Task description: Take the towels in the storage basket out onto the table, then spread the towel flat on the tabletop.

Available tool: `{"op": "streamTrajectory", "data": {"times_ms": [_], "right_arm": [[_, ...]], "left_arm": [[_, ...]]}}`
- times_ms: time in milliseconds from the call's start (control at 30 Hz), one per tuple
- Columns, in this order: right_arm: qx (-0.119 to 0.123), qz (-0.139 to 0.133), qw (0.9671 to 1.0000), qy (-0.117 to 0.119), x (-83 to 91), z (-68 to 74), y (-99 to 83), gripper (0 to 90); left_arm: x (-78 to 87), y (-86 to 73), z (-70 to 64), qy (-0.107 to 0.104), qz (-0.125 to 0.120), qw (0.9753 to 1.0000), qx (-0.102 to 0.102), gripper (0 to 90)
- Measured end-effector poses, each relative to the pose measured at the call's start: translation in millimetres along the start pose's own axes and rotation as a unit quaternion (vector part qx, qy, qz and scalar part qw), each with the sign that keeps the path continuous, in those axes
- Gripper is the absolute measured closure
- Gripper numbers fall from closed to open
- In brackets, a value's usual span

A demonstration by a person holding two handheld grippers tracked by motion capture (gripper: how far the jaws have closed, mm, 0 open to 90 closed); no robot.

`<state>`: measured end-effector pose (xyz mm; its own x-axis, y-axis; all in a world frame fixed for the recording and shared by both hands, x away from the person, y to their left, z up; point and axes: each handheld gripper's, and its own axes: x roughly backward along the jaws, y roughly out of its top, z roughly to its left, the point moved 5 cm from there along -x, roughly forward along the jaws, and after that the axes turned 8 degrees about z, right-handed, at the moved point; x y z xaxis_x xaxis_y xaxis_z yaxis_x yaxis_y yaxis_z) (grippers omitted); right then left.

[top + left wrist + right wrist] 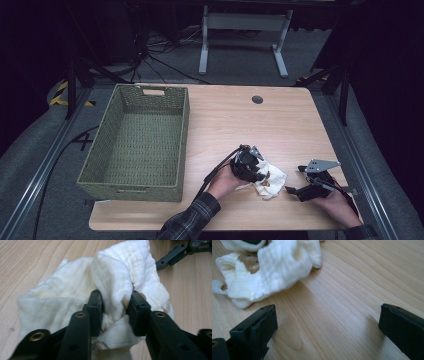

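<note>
Table (280,120): light wood top, rounded corners, one round dark grommet (257,99) near the far edge. Green woven basket (137,142) sits on the left part, long side running front to back, a handle slot in its far and near walls. Crumpled white cloth (270,181) lies on the top near the front edge, right of centre, well apart from the basket; brown stains visible on it in the right gripper view.

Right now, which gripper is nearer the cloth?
Left. The left gripper has its jaws closed on a fold of the cloth. The right gripper is open, beside the cloth on the table, not touching it.
</note>
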<state>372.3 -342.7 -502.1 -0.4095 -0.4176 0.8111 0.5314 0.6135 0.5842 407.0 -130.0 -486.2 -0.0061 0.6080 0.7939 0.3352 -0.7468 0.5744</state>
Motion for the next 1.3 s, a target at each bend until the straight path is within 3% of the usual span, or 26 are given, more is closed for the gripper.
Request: {"op": "streamTrajectory", "data": {"times_ms": [133, 167, 367, 500, 567, 767, 933, 1100, 1300], "right_arm": [[0.003, -0.013, 0.9999, 0.005, 6.1, 3.4, 3.8, 6.1], [0.006, -0.024, 0.9997, 0.006, 9.5, 4.3, 5.7, 8.1], [0.016, -0.06, 0.9976, 0.03, 20.8, 11.4, 12.3, 18.6], [0.032, -0.067, 0.9957, 0.056, 22.8, 21.2, 17.1, 28.4], [0.042, -0.073, 0.9943, 0.066, 23.2, 27.6, 20.5, 35.2], [0.062, -0.062, 0.9916, 0.095, 19.1, 40.1, 25.0, 43.5], [0.074, -0.061, 0.9883, 0.119, 14.8, 50.9, 28.7, 50.2], [0.095, -0.052, 0.9863, 0.124, 7.1, 61.1, 34.2, 55.8], [0.111, -0.017, 0.9858, 0.125, -6.2, 66.2, 33.6, 63.2]], "left_arm": [[8.2, 1.6, -1.7, 0.002, -0.006, 1.0, 0.007, 47.7], [18.8, 2.8, -3.3, 0.006, -0.021, 0.9997, 0.005, 45.7], [52.0, -3.7, -6.0, 0.023, -0.048, 0.9985, 0.013, 43.5], [65.6, -21.0, -6.0, 0.047, -0.055, 0.997, 0.028, 44.1], [68.1, -27.8, -5.8, 0.05, -0.051, 0.9968, 0.034, 44.1], [70.7, -52.5, -5.4, 0.07, -0.047, 0.9947, 0.06, 43.1], [67.6, -68.4, -6.3, 0.095, -0.043, 0.9913, 0.081, 39.8], [64.9, -74.4, -5.2, 0.1, -0.038, 0.9903, 0.088, 38.1], [60.2, -78.7, 0.6, 0.11, -0.021, 0.9888, 0.098, 35.5]]}}
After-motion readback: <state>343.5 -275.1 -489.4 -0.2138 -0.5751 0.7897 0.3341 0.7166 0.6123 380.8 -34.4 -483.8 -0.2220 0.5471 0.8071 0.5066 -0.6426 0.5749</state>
